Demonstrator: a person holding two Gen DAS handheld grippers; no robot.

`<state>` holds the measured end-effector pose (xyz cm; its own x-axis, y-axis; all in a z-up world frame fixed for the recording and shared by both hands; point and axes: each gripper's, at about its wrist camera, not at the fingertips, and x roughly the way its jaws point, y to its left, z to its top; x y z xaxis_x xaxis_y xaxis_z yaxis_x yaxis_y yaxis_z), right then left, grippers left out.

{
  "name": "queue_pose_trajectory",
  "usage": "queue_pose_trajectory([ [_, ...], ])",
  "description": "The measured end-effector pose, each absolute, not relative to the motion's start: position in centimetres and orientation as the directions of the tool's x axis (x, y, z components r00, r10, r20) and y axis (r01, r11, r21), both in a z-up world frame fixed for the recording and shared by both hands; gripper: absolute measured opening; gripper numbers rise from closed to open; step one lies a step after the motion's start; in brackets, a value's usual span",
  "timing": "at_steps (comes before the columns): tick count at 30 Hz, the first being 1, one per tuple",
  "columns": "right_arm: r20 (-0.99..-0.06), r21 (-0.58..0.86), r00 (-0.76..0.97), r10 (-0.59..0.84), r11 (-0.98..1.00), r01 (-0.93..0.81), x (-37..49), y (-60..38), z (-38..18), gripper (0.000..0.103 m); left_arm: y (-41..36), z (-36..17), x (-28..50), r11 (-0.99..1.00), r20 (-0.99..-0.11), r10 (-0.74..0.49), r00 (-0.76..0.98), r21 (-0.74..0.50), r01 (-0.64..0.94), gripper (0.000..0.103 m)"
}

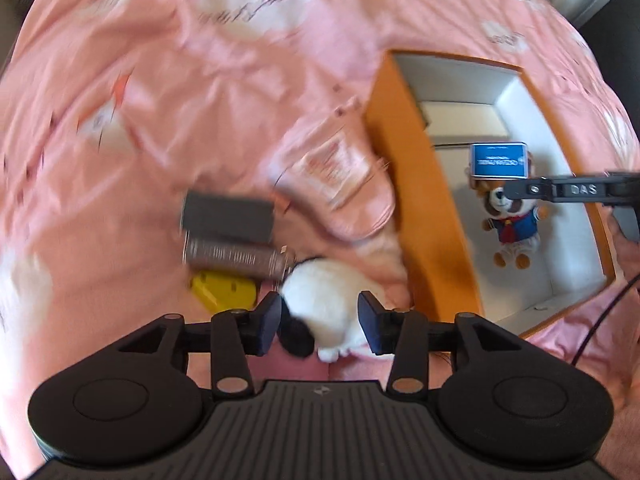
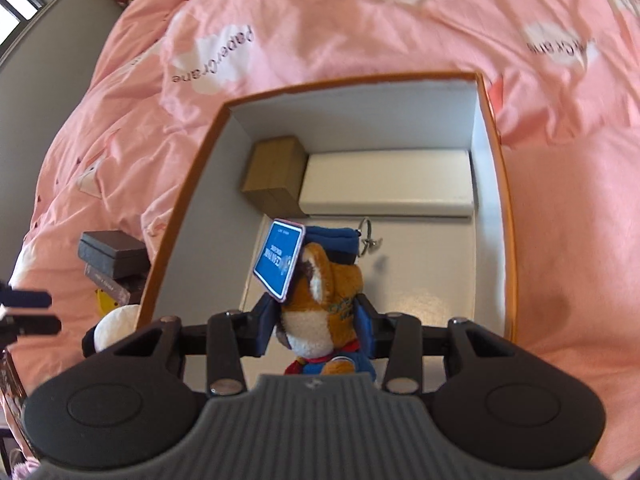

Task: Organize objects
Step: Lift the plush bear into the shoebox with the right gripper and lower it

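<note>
My right gripper point(image 2: 318, 330) is shut on a red panda plush point(image 2: 328, 304) in a blue outfit with a blue tag point(image 2: 280, 260), held over the open orange box point(image 2: 180, 208). In the left wrist view the plush point(image 1: 514, 220) hangs above the box floor, below the right gripper's finger point(image 1: 568, 190). My left gripper point(image 1: 320, 326) is open, its jaws on either side of a white and black plush point(image 1: 324, 304) on the bed; I cannot tell whether they touch it.
The orange box point(image 1: 424, 220) holds a brown carton point(image 2: 274, 176) and a white box point(image 2: 386, 184). Left of it on the pink duvet point(image 1: 160, 100) lie a dark grey box point(image 1: 228, 216), a brown book point(image 1: 236, 258) and a yellow item point(image 1: 224, 290).
</note>
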<state>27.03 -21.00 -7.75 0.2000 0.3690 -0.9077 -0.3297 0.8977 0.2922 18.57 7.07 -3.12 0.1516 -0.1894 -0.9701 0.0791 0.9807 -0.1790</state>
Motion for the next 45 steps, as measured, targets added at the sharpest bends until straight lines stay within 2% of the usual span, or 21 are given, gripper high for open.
queue_pose_trajectory([
  [5, -0.914, 0.284, 0.214, 0.344, 0.920, -0.268, 27.9, -21.2, -8.6, 0.044, 8.9, -5.9, 16.8, 0.937, -0.950, -0.279, 0.140, -0.301, -0.175, 0.057],
  [7, -0.918, 0.270, 0.227, 0.325, 0.932, -0.240, 28.5, -21.3, -9.0, 0.044, 8.9, -6.7, 16.3, 0.914, -0.944, -0.289, 0.156, -0.321, -0.247, 0.066],
  [11, -0.935, 0.223, 0.227, 0.272, 0.949, -0.221, 29.6, -21.0, -9.8, 0.045, 8.1, -7.3, 16.5, 0.912, -0.962, -0.198, 0.189, -0.252, -0.325, 0.069],
  [16, -0.945, 0.152, 0.241, 0.220, 0.950, -0.272, 30.1, -20.1, -10.1, 0.047, 6.8, -8.6, 17.0, 0.920, -0.973, -0.167, 0.158, -0.212, -0.331, 0.079],
  [20, -0.946, 0.083, 0.265, 0.187, 0.930, -0.359, 29.9, -19.4, -9.3, 0.049, 6.1, -9.1, 17.2, 0.918, -0.973, -0.176, 0.151, -0.217, -0.333, 0.079],
  [23, -0.945, 0.050, 0.269, 0.183, 0.898, -0.437, 29.3, -19.2, -8.6, 0.050, 5.9, -10.2, 17.6, 0.896, -0.963, -0.241, 0.123, -0.270, -0.353, 0.078],
  [25, -0.949, 0.019, 0.265, 0.172, 0.868, -0.496, 28.8, -18.9, -8.4, 0.050, 5.6, -11.0, 17.7, 0.879, -0.954, -0.278, 0.114, -0.301, -0.371, 0.073],
  [31, -0.958, -0.044, 0.248, 0.147, 0.775, -0.631, 27.2, -18.7, -8.8, 0.050, 4.5, -10.6, 17.9, 0.907, -0.959, -0.250, 0.131, -0.279, -0.315, 0.067],
  [35, -0.962, -0.043, 0.231, 0.143, 0.758, -0.651, 27.1, -18.8, -9.4, 0.050, 5.3, -11.5, 18.4, 0.903, -0.955, -0.287, 0.075, -0.296, -0.311, 0.068],
  [37, -0.960, -0.049, 0.239, 0.146, 0.753, -0.656, 27.1, -18.7, -9.5, 0.050, 6.2, -12.1, 18.7, 0.880, -0.942, -0.331, 0.046, -0.326, -0.344, 0.077],
  [39, -0.958, -0.047, 0.243, 0.152, 0.752, -0.657, 27.1, -18.6, -9.6, 0.050, 6.8, -12.9, 18.6, 0.853, -0.926, -0.375, 0.032, -0.358, -0.379, 0.078],
  [42, -0.957, -0.047, 0.246, 0.157, 0.750, -0.660, 27.1, -18.6, -9.6, 0.050, 6.8, -13.1, 18.1, 0.832, -0.915, -0.400, 0.056, -0.388, -0.396, 0.071],
  [45, -0.956, -0.055, 0.250, 0.152, 0.746, -0.664, 27.1, -18.5, -9.7, 0.050, 6.4, -12.2, 17.8, 0.848, -0.926, -0.367, 0.089, -0.373, -0.376, 0.066],
])
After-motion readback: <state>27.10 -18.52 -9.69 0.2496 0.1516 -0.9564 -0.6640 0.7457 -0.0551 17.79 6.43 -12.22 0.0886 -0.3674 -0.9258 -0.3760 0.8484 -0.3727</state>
